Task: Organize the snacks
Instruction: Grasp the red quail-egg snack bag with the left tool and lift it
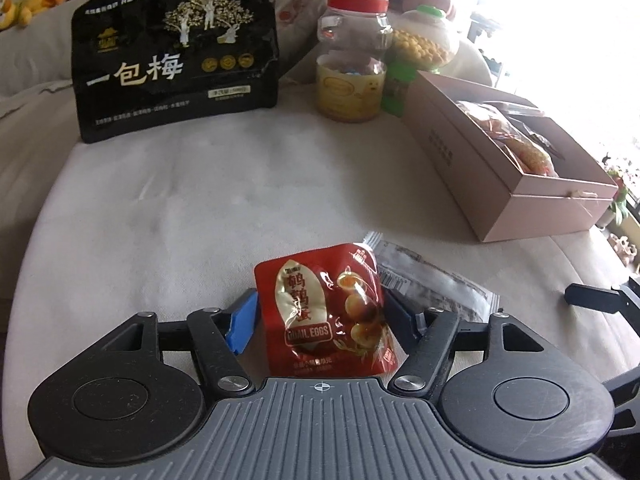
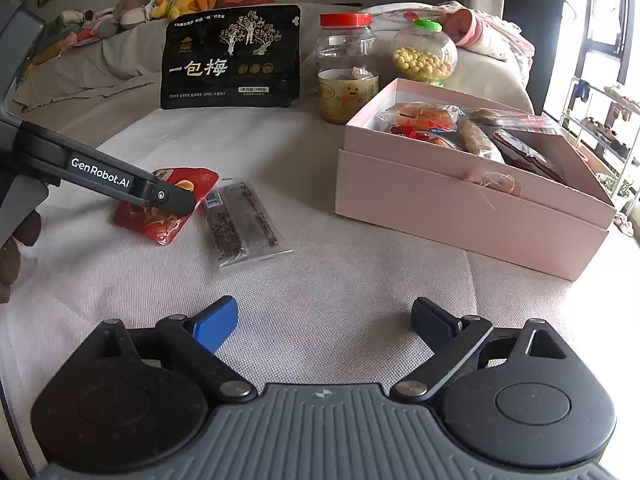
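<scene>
Now the left hand-held gripper (image 1: pixel 318 322) is released, its blue pads standing either side of the red quail-egg packet (image 1: pixel 326 312) with a gap on the left side; whether the right pad touches the foil I cannot tell. That packet is a glossy, crinkled foil pouch, roughly square, lying flat on the cream woven cloth (image 2: pixel 320 288) of the bed, its print upright toward the left wrist camera, its long axis running away from it. Just beside it on the right lies a clear plastic bar wrapper (image 2: pixel 244 224), long and narrow, its long axis running front to back, holding a dark crumbly bar. The right hand-held gripper (image 2: pixel 324 322) hangs wide open over bare cloth, nothing between its fingers. Farther right sits the pink cardboard box (image 2: pixel 460 208), rectangular and lidless, with several cellophane snack packs inside. At the back stand a black matte plum bag (image 2: pixel 232 60) and 2 clear plastic jars: a red-lidded jar (image 2: pixel 346 68) and a green-lidded jar (image 2: pixel 424 54) of yellow balls
</scene>
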Tool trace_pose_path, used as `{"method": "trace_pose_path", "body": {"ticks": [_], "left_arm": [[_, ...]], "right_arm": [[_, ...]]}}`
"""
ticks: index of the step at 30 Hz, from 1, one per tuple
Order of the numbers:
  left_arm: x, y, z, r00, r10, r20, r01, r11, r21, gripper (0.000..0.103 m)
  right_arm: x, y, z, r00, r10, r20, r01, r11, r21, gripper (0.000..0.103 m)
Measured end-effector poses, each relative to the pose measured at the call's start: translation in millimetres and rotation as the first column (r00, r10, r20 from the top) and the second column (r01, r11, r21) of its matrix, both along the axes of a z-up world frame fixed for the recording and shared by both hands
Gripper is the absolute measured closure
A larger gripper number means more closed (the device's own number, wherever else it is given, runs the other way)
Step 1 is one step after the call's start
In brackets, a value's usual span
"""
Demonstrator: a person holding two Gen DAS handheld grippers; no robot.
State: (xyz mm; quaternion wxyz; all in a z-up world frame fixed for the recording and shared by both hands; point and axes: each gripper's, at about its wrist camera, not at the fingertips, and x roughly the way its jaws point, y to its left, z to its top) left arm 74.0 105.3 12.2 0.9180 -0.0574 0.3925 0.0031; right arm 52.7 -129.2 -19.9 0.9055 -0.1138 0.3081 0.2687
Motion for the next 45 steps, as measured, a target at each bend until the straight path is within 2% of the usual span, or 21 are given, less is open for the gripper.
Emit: {"method": "trace_pose_path", "body": {"ticks": [12, 22, 27, 29, 30, 31, 32, 37, 40, 45], "left_arm": [[-4.9, -7.9, -3.0, 0.999, -0.035, 0.011, 0.035, 0.998, 0.048, 0.028], [-10.0, -0.6, -2.8, 0.999, -0.033, 0.029, 0.033, 0.999, 0.007, 0.029], [-35.6, 14.1, -0.7, 0.999, -0.022, 0.046, 0.026, 0.997, -0.079, 0.04], [-51.7, 22.0, 1.2, 0.999, 0.003, 0.042, 0.001, 0.994, -0.106, 0.058], [-58.8, 25.3, 2.4, 0.999, 0.01, 0.036, -0.006, 0.992, -0.126, 0.063], [-65.4, 28.9, 3.0, 0.999, 0.023, 0.025, -0.02, 0.991, -0.135, 0.077], [-71.7, 30.8, 3.0, 0.999, 0.037, 0.017, -0.035, 0.99, -0.136, 0.08], [-85.0, 36.4, 0.7, 0.998, 0.06, 0.019, -0.056, 0.985, -0.164, 0.08], [-85.3, 41.8, 2.1, 0.996, 0.083, 0.031, -0.076, 0.978, -0.192, 0.08], [-82.1, 45.6, 7.6, 0.988, 0.143, 0.065, -0.127, 0.971, -0.201, 0.08]], "right_arm": [[1.5, 0.5, -0.4, 1.0, -0.005, -0.001, 0.005, 1.0, -0.008, 0.005], [6.1, 1.9, -0.2, 1.0, 0.0, -0.011, 0.0, 1.0, -0.013, 0.003], [12.6, 20.9, 1.7, 0.999, 0.053, -0.004, -0.053, 0.998, -0.038, 0.003], [17.3, 34.2, 3.5, 0.996, 0.086, 0.005, -0.086, 0.995, -0.054, 0.004], [20.0, 41.4, 4.6, 0.994, 0.106, 0.013, -0.105, 0.992, -0.065, 0.004], [23.7, 49.6, 5.6, 0.991, 0.13, 0.017, -0.128, 0.989, -0.072, 0.004], [27.4, 57.1, 6.4, 0.989, 0.146, 0.018, -0.145, 0.987, -0.073, 0.005], [49.0, 86.0, 7.9, 0.983, 0.172, -0.06, -0.173, 0.985, -0.009, 0.016], [48.7, 87.0, 8.6, 0.985, 0.163, -0.05, -0.163, 0.987, -0.009, 0.024], [44.0, 62.6, 7.5, 0.997, 0.062, -0.037, -0.063, 0.998, -0.008, 0.025]]}}
